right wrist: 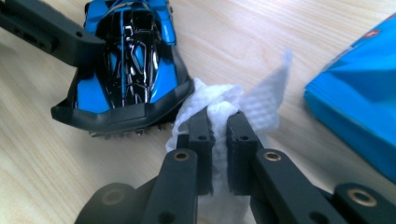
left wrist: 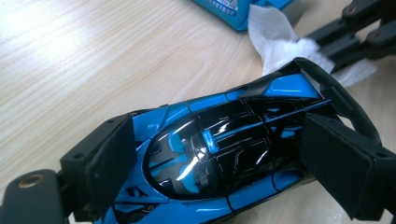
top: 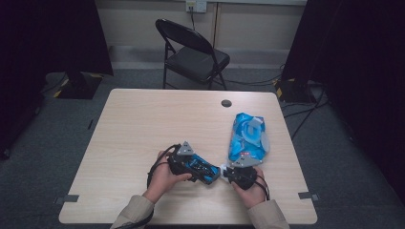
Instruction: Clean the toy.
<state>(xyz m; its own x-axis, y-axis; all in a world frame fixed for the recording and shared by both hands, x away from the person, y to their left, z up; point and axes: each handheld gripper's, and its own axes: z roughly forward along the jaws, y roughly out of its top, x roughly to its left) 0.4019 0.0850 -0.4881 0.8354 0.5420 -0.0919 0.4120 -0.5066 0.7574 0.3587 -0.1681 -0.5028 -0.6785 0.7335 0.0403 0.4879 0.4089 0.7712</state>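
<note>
A blue and black toy car (left wrist: 219, 154) lies low over the wooden table, and my left gripper (left wrist: 224, 163) is shut on its two sides. In the high view the toy car (top: 200, 167) sits near the table's front, held by the left gripper (top: 191, 164). My right gripper (right wrist: 218, 122) is shut on a white wet wipe (right wrist: 219, 105), which touches the car's (right wrist: 126, 56) black rear edge. The wipe (left wrist: 280, 42) and the right gripper's jaws appear at the top right of the left gripper view. The right gripper (top: 234, 172) is just right of the car.
A blue pack of wet wipes (top: 247, 137) lies on the table (top: 143, 124) beyond the right gripper, with its lid flap open. A black folding chair (top: 191, 52) stands behind the table. A round cable hole (top: 226, 103) is near the far edge.
</note>
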